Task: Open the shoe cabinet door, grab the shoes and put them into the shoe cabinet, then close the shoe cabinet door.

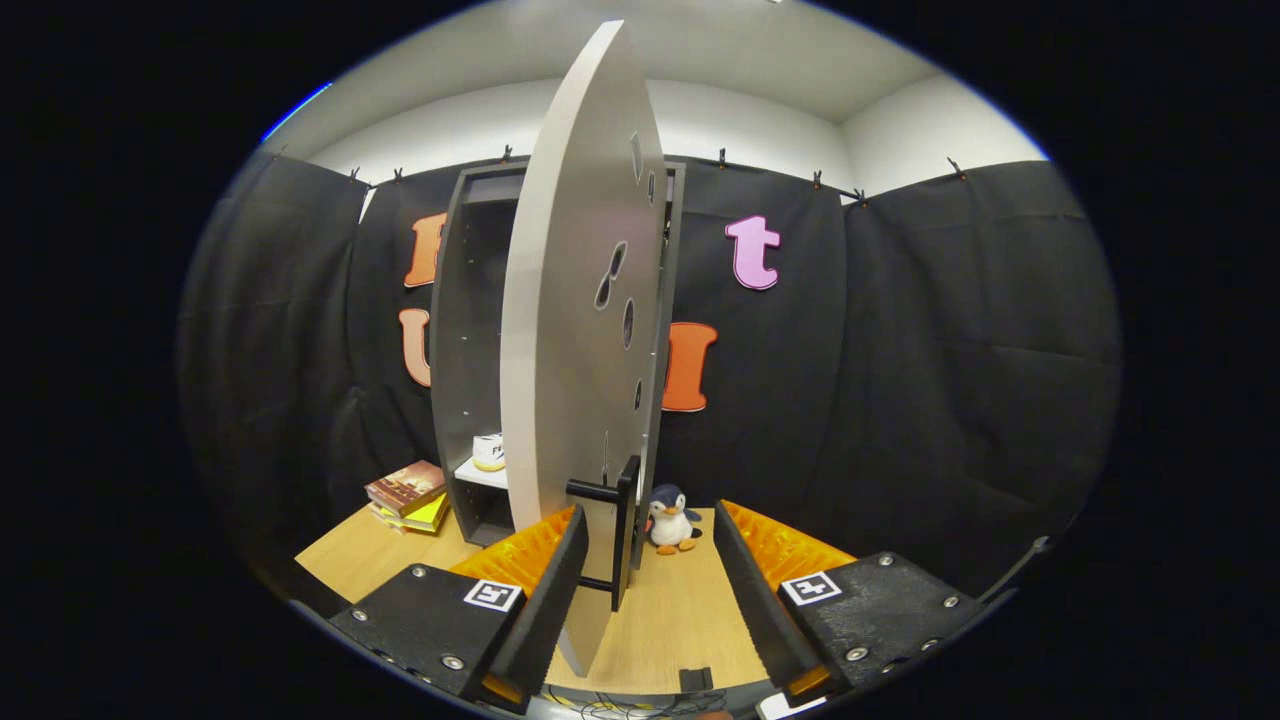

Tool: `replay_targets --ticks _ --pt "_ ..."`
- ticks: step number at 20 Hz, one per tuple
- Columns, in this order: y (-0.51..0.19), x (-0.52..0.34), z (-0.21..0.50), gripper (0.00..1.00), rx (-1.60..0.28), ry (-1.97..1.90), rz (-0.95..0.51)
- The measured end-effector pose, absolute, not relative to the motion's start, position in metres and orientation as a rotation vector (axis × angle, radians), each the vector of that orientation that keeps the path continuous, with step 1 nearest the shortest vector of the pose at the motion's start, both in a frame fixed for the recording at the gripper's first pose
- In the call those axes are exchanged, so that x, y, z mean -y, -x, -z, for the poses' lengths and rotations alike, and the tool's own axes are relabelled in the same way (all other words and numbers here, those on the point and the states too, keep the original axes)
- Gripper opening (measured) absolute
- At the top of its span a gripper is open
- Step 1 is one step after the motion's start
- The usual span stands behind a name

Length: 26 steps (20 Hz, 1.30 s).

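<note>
A tall dark shoe cabinet (462, 330) stands against the booth wall with its pale door (575, 330) swung wide, edge-on toward me. The door's black handle (622, 530) sits just ahead of and between my fingers. A white shoe (489, 452) rests on a white shelf inside the cabinet, low down, partly hidden by the door. My gripper (650, 590) is open, its fingers either side of the door's lower edge and handle, with the left finger (545, 600) close to the door face and nothing pressed between them.
A stack of books (408, 495) lies on the wooden floor left of the cabinet. A small penguin toy (670, 520) stands right of the door, beyond my fingers. Black cloth walls close the booth behind and on both sides.
</note>
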<state>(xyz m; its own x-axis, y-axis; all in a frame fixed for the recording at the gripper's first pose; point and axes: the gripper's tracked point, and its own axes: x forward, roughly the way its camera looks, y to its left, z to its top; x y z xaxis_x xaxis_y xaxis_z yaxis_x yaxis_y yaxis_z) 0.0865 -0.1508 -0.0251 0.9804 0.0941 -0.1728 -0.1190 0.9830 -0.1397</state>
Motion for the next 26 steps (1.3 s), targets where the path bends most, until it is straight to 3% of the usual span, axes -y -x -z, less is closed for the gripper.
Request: replay_targets --ticks 15,26 --pt "-0.102 0.053 0.031 0.79 -0.186 0.072 -0.256" --pt "-0.168 -0.09 0.046 0.94 -0.205 0.07 -0.38"
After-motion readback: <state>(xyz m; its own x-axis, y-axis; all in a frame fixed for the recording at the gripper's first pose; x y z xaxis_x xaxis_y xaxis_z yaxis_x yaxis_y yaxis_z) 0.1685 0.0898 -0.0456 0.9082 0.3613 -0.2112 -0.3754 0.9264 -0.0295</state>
